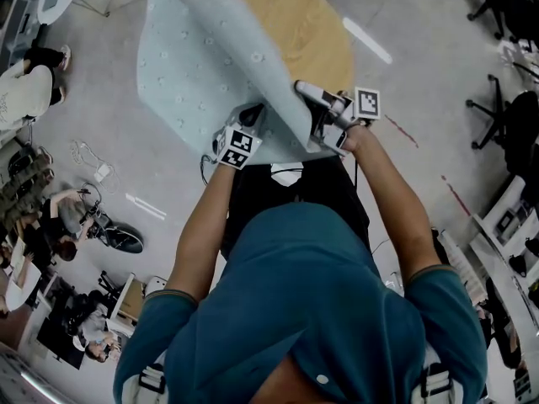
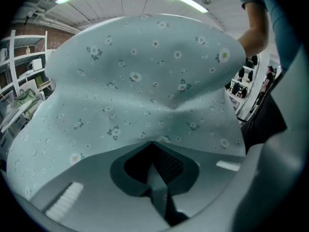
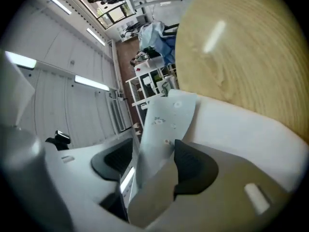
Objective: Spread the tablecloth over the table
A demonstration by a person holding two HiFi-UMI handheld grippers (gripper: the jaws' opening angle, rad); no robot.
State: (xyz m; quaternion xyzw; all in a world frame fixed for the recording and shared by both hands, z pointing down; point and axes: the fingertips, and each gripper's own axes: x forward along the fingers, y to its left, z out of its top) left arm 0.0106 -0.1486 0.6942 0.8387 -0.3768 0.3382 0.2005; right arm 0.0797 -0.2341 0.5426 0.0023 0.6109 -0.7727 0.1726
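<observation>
Early stage: L gripper (image 1: 253, 112) is clamping the tablecloth (image 1: 194, 66) edge, R gripper (image 1: 304, 89) is gaping w/ tablecloth loose between jaws, table (image 1: 324, 36) is showing mostly bare.

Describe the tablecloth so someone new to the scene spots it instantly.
Find the round wooden table at the top of the head view. Held up over its left side is the tablecloth, pinched by the left tongs. It's the only pale blue-green sheet dotted with small white flowers.
</observation>
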